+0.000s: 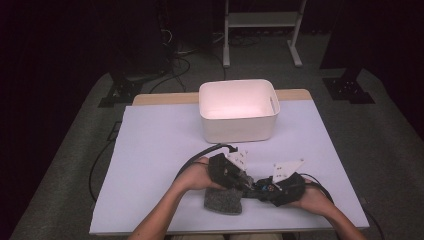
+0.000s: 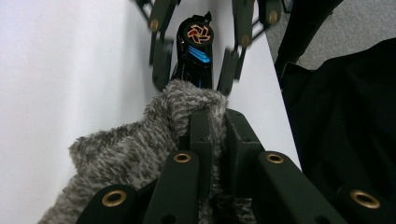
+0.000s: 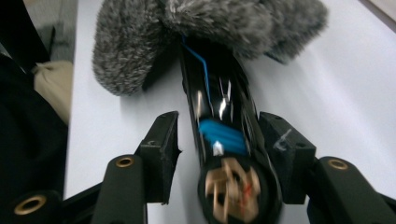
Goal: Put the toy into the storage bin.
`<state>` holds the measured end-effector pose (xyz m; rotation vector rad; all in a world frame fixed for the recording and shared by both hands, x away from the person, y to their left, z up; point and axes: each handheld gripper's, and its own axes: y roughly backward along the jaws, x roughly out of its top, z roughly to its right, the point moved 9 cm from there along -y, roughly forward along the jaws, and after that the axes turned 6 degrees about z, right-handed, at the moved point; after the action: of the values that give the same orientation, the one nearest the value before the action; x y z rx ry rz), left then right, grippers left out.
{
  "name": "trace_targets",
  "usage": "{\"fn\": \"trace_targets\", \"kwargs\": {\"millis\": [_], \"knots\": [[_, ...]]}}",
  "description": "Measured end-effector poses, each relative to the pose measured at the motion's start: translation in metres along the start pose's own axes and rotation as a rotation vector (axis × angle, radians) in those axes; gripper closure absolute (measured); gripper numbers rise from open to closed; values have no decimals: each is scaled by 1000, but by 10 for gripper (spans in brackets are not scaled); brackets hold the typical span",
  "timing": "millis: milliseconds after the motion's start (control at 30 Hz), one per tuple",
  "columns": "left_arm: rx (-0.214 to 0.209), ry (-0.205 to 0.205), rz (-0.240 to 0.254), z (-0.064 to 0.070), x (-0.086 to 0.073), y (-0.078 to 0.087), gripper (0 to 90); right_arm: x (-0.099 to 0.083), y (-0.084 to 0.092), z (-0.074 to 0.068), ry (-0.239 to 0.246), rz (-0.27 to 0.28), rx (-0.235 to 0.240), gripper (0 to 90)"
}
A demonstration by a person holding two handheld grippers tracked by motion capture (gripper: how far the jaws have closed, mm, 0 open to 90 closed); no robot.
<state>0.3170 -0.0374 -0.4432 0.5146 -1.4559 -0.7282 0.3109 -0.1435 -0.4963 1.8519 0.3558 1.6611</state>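
The left gripper (image 2: 212, 128) is pinching the grey fuzzy pouch (image 2: 140, 154) at six o'clock of the white bin (image 1: 238, 111), while the right gripper (image 3: 219, 140) is standing parted around the black tube (image 3: 219, 116), pads clear.

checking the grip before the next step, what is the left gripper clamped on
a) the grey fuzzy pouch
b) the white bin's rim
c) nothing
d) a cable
a: in the left gripper view the left gripper has its jaws pinched together on the grey fuzzy pouch.

Left gripper (image 1: 239, 181) fingers pinched tight; right gripper (image 1: 260, 187) fingers spread apart.
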Motion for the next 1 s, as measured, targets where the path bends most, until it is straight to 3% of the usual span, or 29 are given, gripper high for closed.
{"fn": "trace_targets", "kwargs": {"millis": [267,467,633,767,867,1000], "knots": [[34,27,22,-1,-12,22,825,6,-18,3,50,-79,16,539],[59,38,21,0,-21,38,825,13,-25,3,41,-54,20,552],[73,51,-3,2,-31,50,824,26,-43,0,76,-39,58,553],[69,62,-18,6,-39,52,822,40,-60,-3,90,-21,88,553],[81,68,-55,5,-49,50,821,46,-69,-6,99,-25,99,551],[82,76,-35,4,-51,48,821,43,-68,-6,73,-10,100,498]]}}
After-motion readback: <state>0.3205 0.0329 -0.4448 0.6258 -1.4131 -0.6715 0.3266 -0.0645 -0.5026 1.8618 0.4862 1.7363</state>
